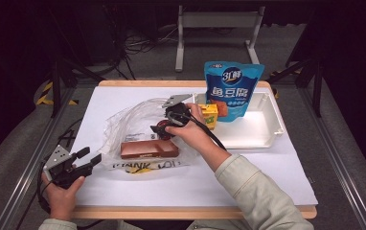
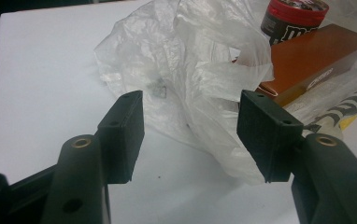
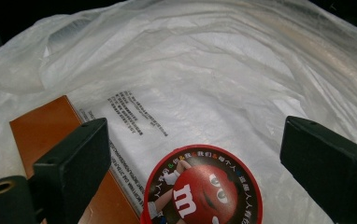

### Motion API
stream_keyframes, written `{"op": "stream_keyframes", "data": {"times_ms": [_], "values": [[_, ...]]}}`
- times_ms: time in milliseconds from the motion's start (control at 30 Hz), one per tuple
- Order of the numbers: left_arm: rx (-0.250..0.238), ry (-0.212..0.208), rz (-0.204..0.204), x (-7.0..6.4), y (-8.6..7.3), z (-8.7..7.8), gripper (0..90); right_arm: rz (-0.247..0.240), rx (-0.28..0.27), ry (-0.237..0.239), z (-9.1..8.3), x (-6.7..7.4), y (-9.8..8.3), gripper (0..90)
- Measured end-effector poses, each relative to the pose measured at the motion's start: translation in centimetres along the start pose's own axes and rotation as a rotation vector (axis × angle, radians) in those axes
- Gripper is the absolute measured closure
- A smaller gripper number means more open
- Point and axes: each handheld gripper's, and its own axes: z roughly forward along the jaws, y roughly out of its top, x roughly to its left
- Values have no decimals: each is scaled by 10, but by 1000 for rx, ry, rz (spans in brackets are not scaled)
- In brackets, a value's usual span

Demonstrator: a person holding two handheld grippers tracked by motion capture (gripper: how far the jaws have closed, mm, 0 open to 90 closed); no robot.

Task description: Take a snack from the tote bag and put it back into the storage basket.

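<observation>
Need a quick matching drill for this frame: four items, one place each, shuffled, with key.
Items:
1. red M&M's tub
2. brown box
3. blue snack pouch
4. yellow carton

Places:
A. upright in the white tray, at its back
B. flat on the plastic bag, nearest the person
C. left edge of the tray
D. under the right gripper, beside the box

Pairs: 1-D, 2-B, 3-A, 4-C

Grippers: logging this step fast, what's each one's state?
Left gripper: open, holding nothing, by the bag.
Right gripper: open, jaws either side of the red tub, not gripping it.
</observation>
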Motion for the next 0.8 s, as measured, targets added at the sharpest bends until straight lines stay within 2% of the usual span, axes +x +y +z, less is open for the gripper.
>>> {"op": "stream_keyframes", "data": {"times_ms": [467, 800], "values": [[0, 0, 1, 0, 0, 0, 416, 19, 61, -15, 12, -3, -13, 105], [-7, -1, 2, -1, 0, 0, 416, 32, 118, -14, 19, -2, -16, 171]]}}
